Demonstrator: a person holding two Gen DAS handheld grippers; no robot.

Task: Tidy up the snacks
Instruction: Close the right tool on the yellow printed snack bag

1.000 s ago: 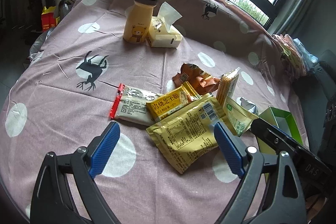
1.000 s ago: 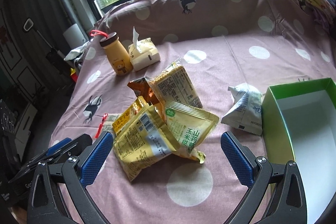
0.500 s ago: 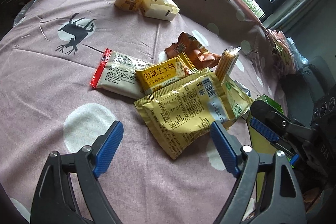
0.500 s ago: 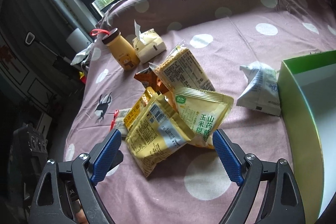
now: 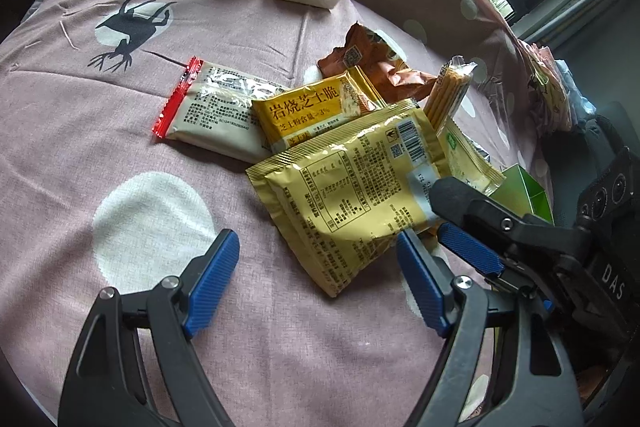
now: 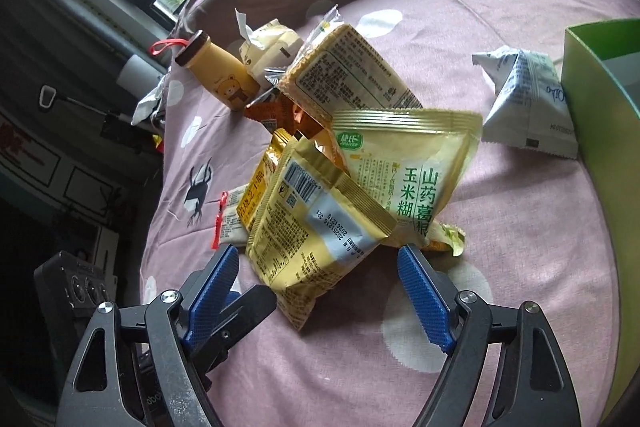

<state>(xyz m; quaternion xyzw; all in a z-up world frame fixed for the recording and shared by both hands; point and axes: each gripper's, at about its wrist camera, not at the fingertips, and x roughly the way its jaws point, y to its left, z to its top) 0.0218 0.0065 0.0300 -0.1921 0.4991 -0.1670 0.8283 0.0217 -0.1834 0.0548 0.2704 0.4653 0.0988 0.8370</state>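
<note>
**A:** What is the biggest thing in sight?

**B:** The mauve tablecloth (image 5: 120, 155) with pale dots and black deer prints; it covers the whole surface. Next comes the green box (image 6: 592, 95) with a white inside, at the right edge of the right wrist view; in the left wrist view only its corner shows, past the pile.

**A:** And the grippers?

**B:** The left gripper (image 5: 318, 277) hangs low over the cloth, its blue pads spread and closing; the near corner of the large yellow packet (image 5: 348, 195) lies between them, but no pad presses on it. The right gripper (image 6: 318, 287) is the same: jaws apart and closing, the packet's lower end between the pads, untouched. Each gripper shows in the other's view, just beside the packet.

**A:** Where are the snacks?

**B:** Heaped in the middle of the cloth. The large yellow packet lies on top, nearest both grippers, back side up with barcode and printed table. Under its far edge is the pale yellow-green pouch (image 6: 408, 163) with green Chinese characters. A clear pack of biscuits (image 6: 344, 71) leans tilted behind it. A smaller yellow cheese-crisp packet (image 5: 308, 111) overlaps a white packet with a red end (image 5: 212, 115), which lies flat at the left of the heap. An orange-brown wrapper (image 5: 372, 67) sits at the back.

**A:** Anything apart from the heap?

**B:** A white pyramid-shaped pouch (image 6: 528, 107), just beside the green box. Farther back, a yellow bear bottle (image 6: 220, 75) stands touching a tissue pack (image 6: 268, 47).
</note>
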